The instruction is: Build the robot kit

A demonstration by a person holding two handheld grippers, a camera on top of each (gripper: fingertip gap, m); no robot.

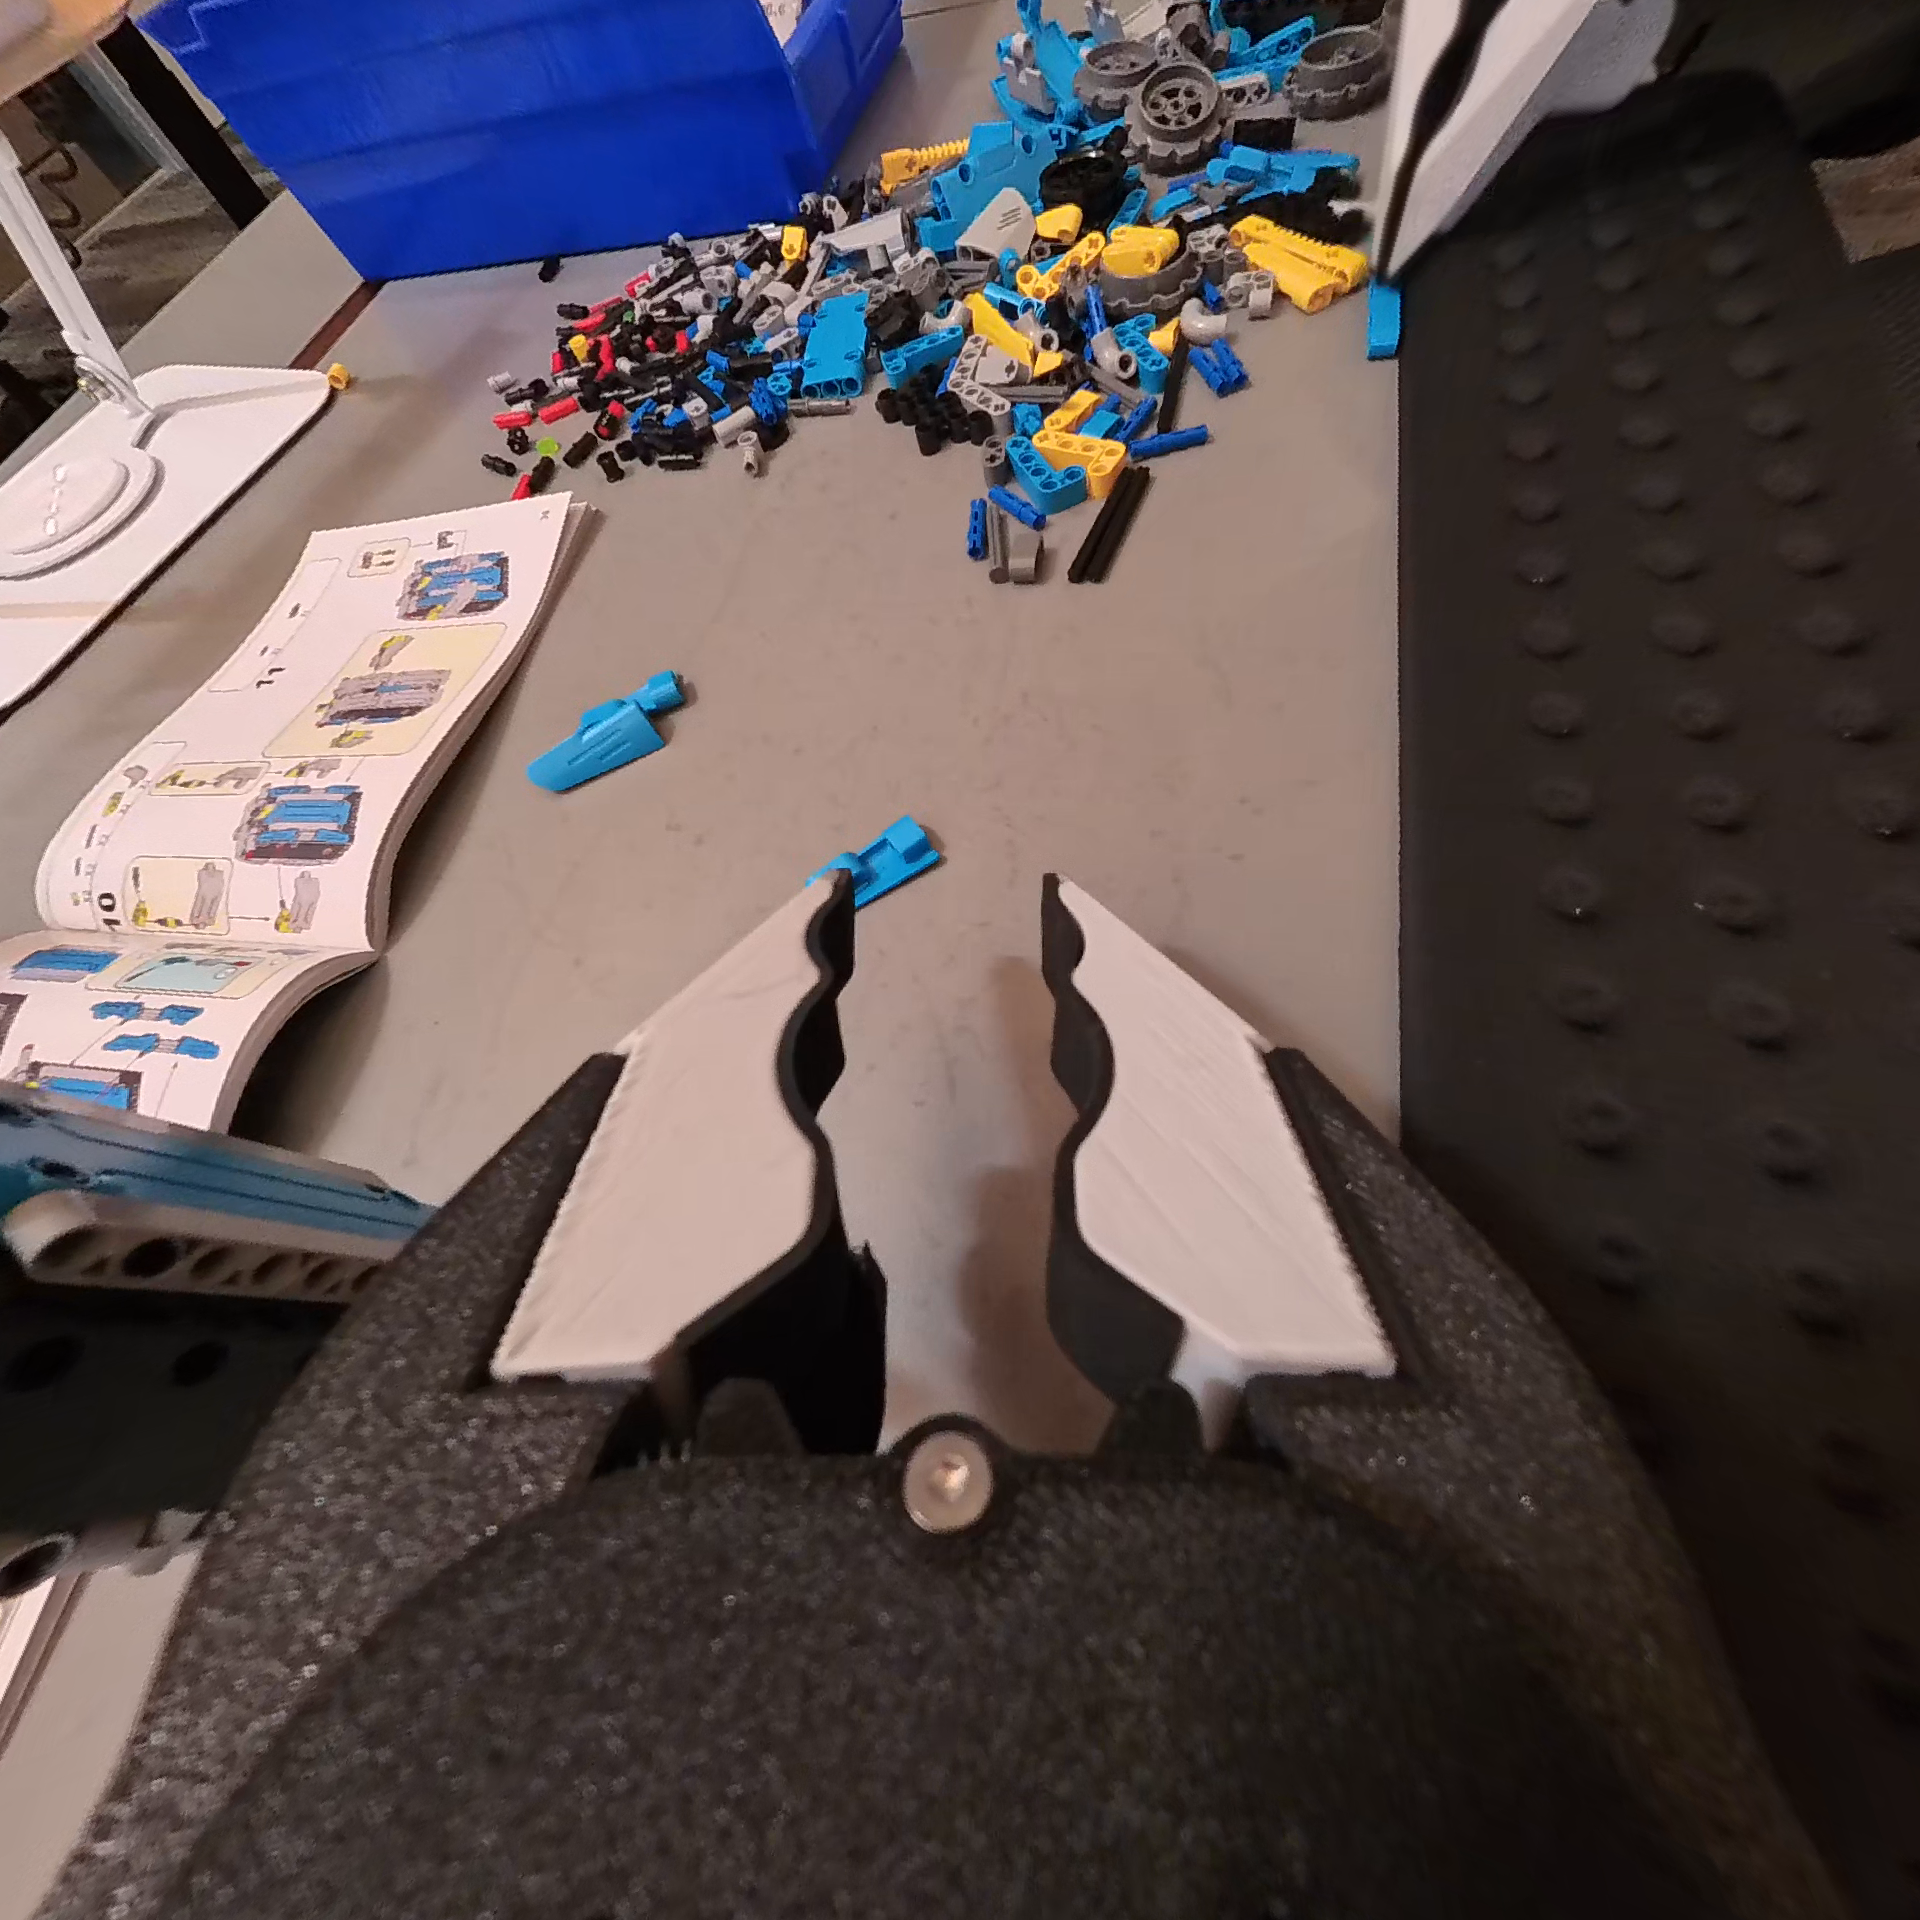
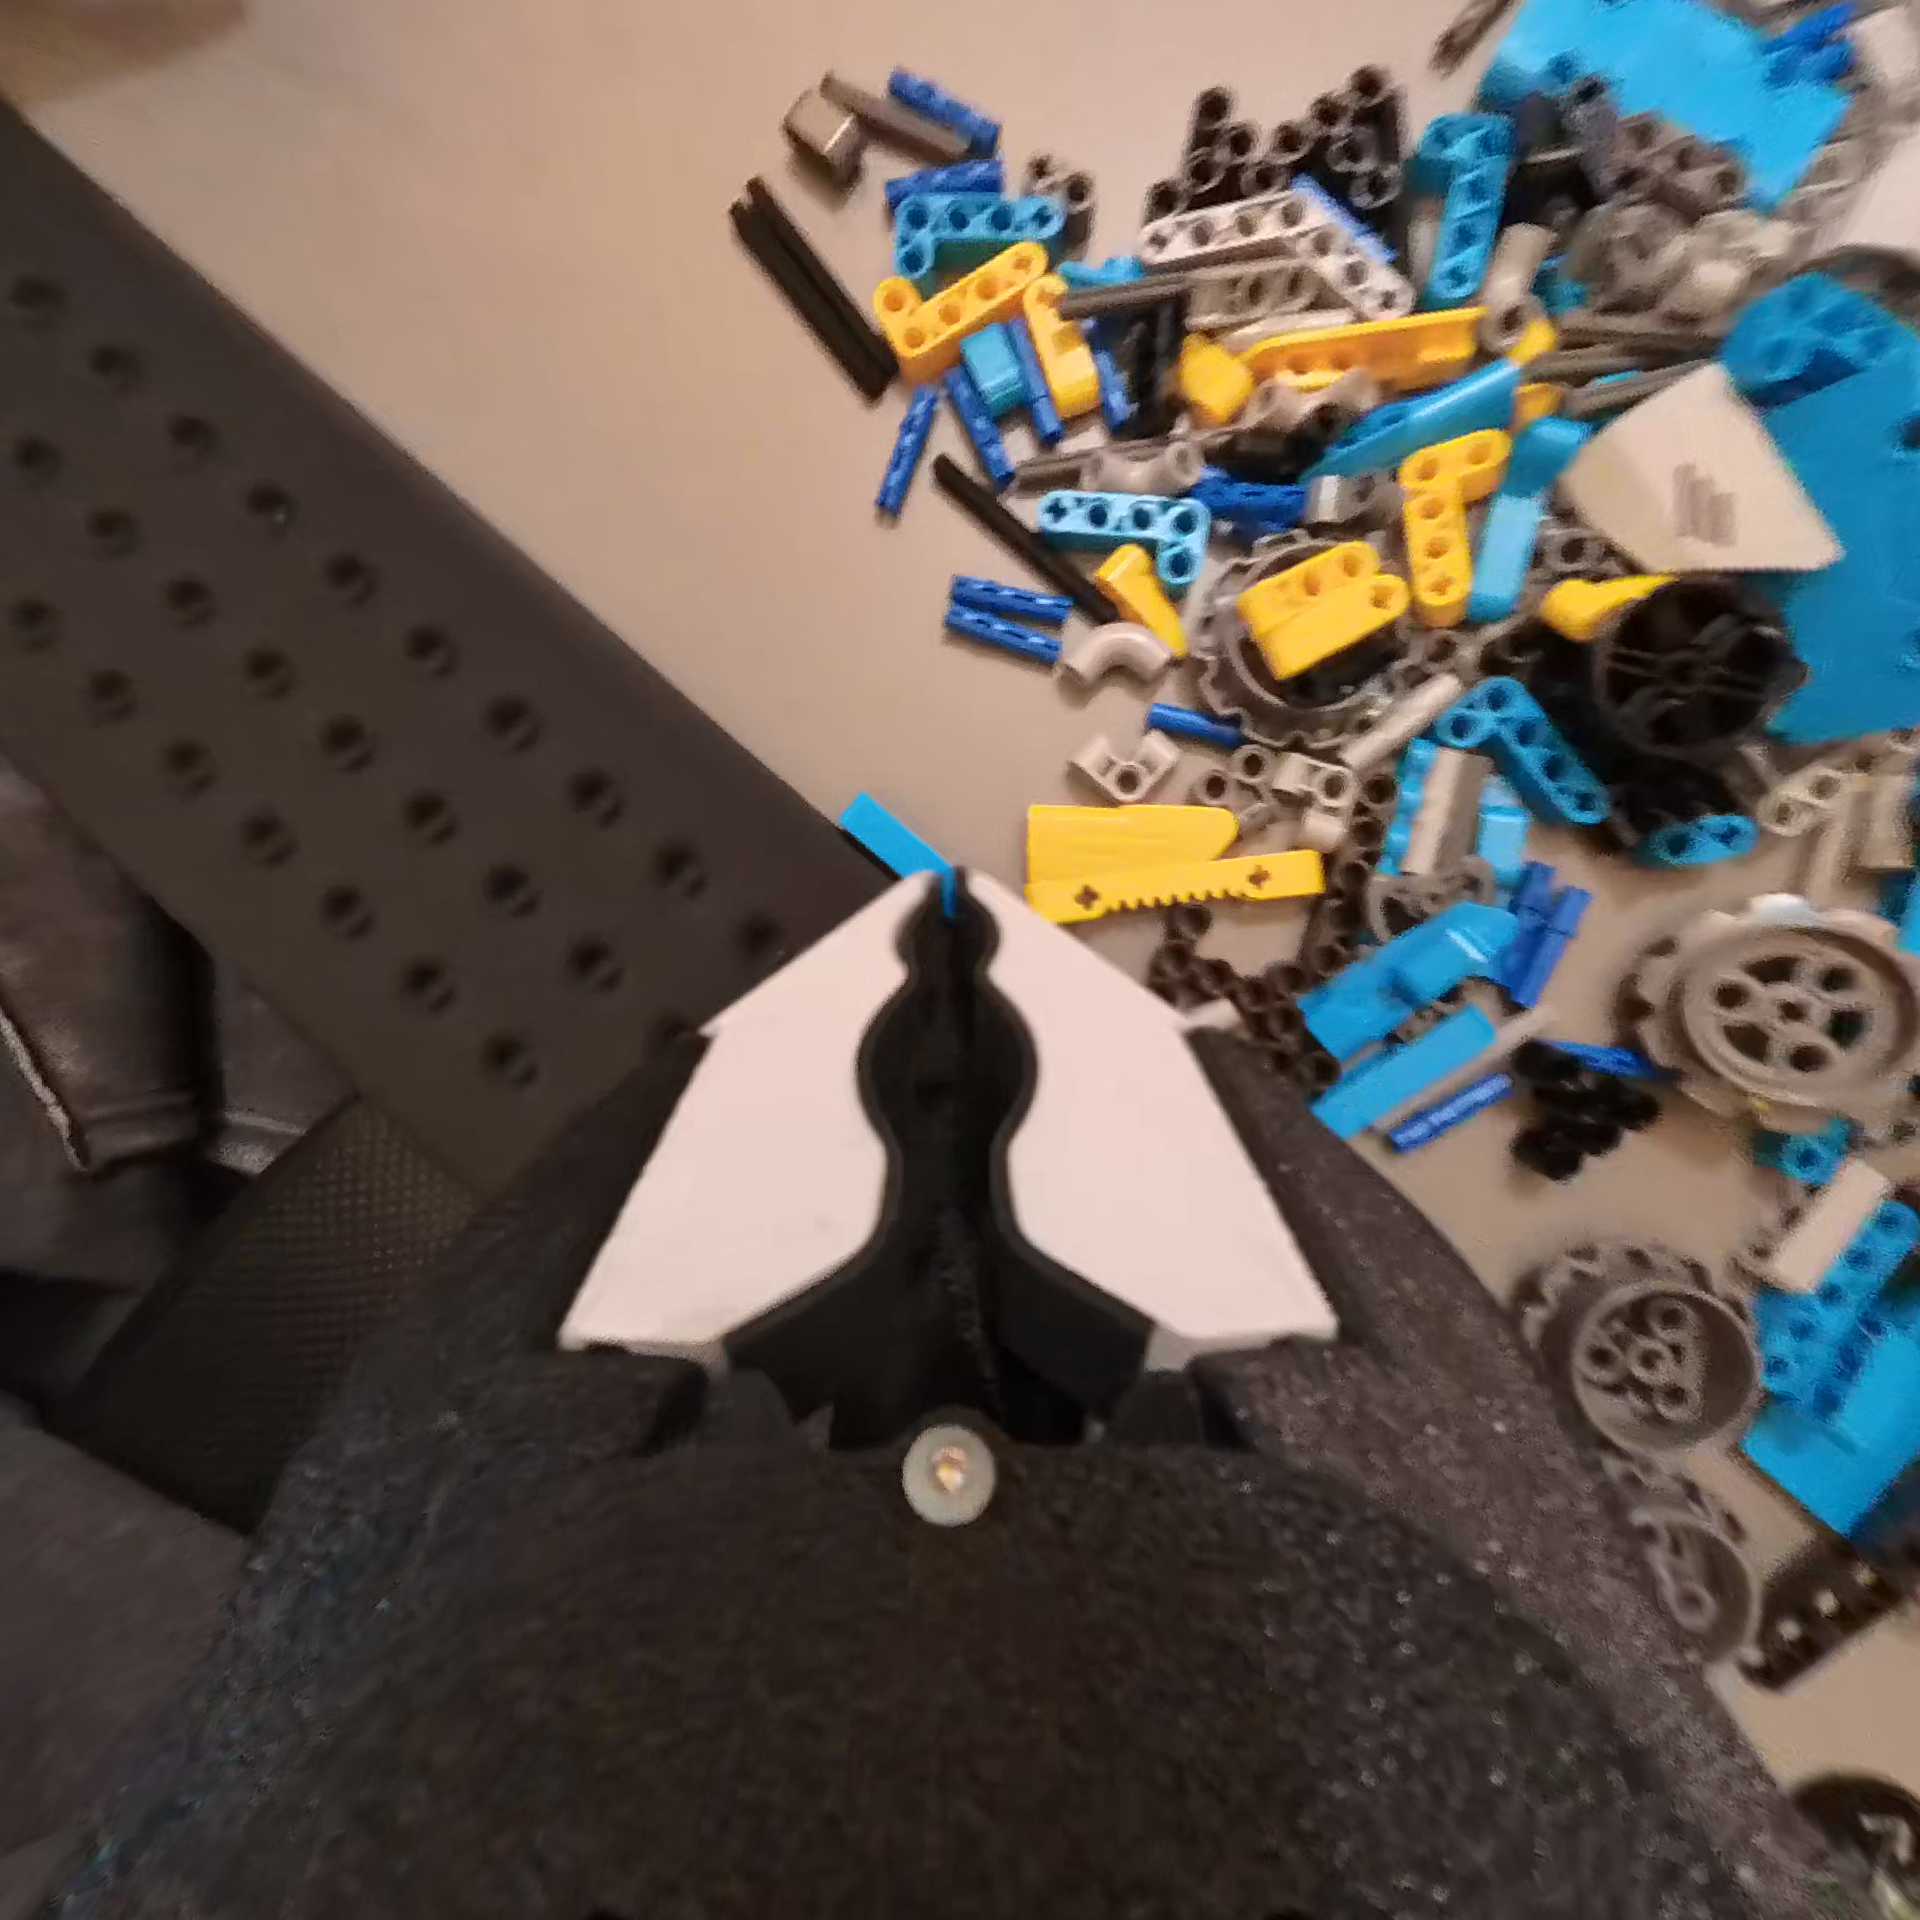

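Note:
In the left wrist view my left gripper [image 1: 948, 894] is open and empty, low over the grey table [image 1: 935, 675]. A small blue clip-like piece [image 1: 888, 847] lies just beyond its left fingertip [image 1: 836, 894]. A blue wing-shaped panel [image 1: 608, 732] lies farther left. My right gripper [image 2: 951, 894] is shut on a thin flat blue piece [image 2: 888, 831] at the edge of the black studded mat [image 2: 312, 623]. A sliver of the piece shows between its pads. The right gripper [image 1: 1397, 260] and the blue piece [image 1: 1382, 317] also show far off in the left wrist view.
A pile of blue, yellow, grey and black building pieces [image 1: 987, 291] with grey wheels [image 2: 1787, 1013] covers the far table. An open instruction booklet [image 1: 291, 769], a blue bin [image 1: 520, 114], a white stand base [image 1: 156, 436] and a part-built blue and grey assembly [image 1: 187, 1216] are at the left. Left tips to right tips: about 25 cm.

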